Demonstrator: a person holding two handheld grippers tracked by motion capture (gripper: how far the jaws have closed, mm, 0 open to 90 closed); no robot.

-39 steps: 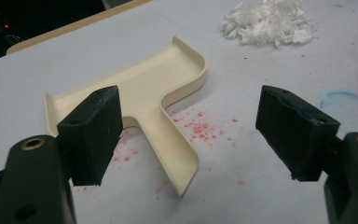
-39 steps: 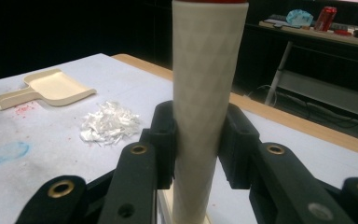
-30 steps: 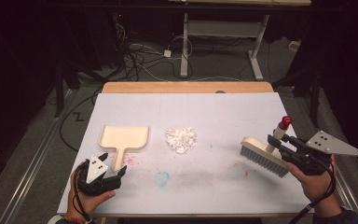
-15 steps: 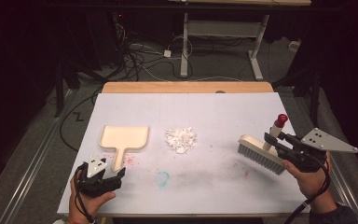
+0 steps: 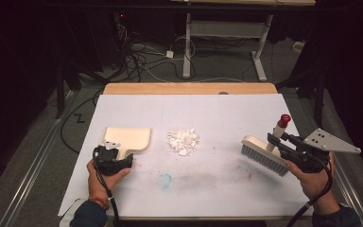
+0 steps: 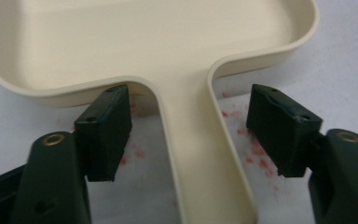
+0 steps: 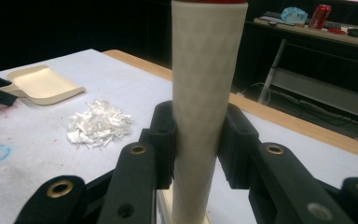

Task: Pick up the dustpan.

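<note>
Left gripper (image 6: pixel 191 135) moved up astride dustpan (image 6: pixel 158 51) handle, jaws closing, untouching; right gripper (image 7: pixel 198 140) clamps brush (image 7: pixel 207 93) unmoved.

Dustpan (image 6: pixel 168 56) front rim beyond frame edge

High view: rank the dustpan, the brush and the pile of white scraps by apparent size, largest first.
1. Brush, counting head and handle, though it only narrowly beats the dustpan and is partly hidden by the right gripper, so these two are unsure.
2. Dustpan.
3. Pile of white scraps, clearly smallest.
</note>
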